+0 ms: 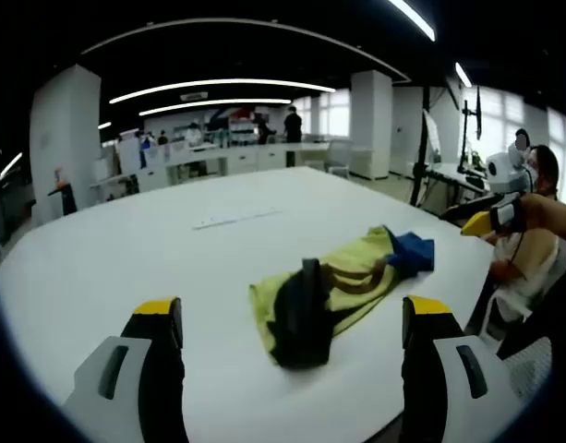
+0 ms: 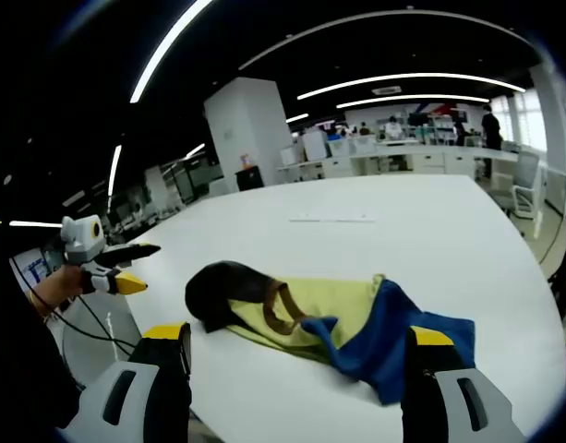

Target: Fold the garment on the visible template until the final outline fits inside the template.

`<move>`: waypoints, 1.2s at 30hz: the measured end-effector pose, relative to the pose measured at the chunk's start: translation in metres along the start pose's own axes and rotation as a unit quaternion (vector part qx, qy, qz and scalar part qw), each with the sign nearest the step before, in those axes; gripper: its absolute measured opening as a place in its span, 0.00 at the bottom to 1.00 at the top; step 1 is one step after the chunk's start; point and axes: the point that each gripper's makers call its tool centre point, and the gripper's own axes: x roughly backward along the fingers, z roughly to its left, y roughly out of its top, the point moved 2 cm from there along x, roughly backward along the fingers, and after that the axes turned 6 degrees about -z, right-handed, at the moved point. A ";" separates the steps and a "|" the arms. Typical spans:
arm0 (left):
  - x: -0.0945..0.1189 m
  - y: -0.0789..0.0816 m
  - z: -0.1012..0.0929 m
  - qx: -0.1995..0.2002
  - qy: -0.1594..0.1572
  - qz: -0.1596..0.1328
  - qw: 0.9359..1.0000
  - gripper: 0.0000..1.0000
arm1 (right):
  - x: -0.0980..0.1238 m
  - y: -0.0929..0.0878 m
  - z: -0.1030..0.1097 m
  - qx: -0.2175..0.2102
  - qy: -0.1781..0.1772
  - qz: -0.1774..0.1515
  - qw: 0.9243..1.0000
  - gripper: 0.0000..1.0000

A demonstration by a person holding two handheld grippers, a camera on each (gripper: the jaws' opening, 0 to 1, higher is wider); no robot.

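Soft matt cloth garment (image 1: 333, 293) lies crumpled on a smooth, matt white table (image 1: 126, 249).

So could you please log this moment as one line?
garment: bunched on table | left hand-held gripper: open, empty | right hand-held gripper: open, empty | fold: not done

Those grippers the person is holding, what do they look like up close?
Each gripper has two thick black jaws capped with yellow tips, set in pale grey housings with dark slots: left gripper, right gripper. Seen from across the table, each is a white-and-black handheld piece with a yellow tip. A dark cable hangs below the left one.
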 end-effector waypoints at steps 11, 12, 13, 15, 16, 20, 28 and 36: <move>-0.002 0.006 -0.002 0.008 -0.003 -0.007 1.000 0.96 | -0.003 -0.002 0.001 0.010 0.010 0.013 1.000 0.96; -0.002 0.006 -0.002 0.010 -0.003 -0.007 1.000 0.96 | -0.003 -0.002 0.001 0.011 0.010 0.013 1.000 0.96; -0.002 0.006 -0.001 0.011 -0.003 -0.008 1.000 0.95 | -0.003 -0.002 0.001 0.012 0.010 0.013 1.000 0.96; -0.001 0.006 -0.001 0.011 -0.002 -0.007 1.000 0.95 | -0.003 -0.001 0.001 0.012 0.011 0.013 1.000 0.96; -0.001 0.006 -0.001 0.011 -0.002 -0.007 1.000 0.95 | -0.003 -0.001 0.001 0.013 0.011 0.013 1.000 0.96; 0.000 0.006 0.001 0.013 0.002 -0.009 1.000 0.95 | -0.003 -0.003 0.000 0.019 0.010 0.018 1.000 0.94; 0.001 0.005 0.005 0.017 0.007 -0.010 1.000 0.94 | -0.005 -0.002 0.002 0.021 0.016 0.020 0.999 0.94; -0.003 0.003 0.001 0.018 0.002 -0.008 1.000 0.93 | -0.007 -0.005 0.001 0.025 0.017 0.025 0.999 0.94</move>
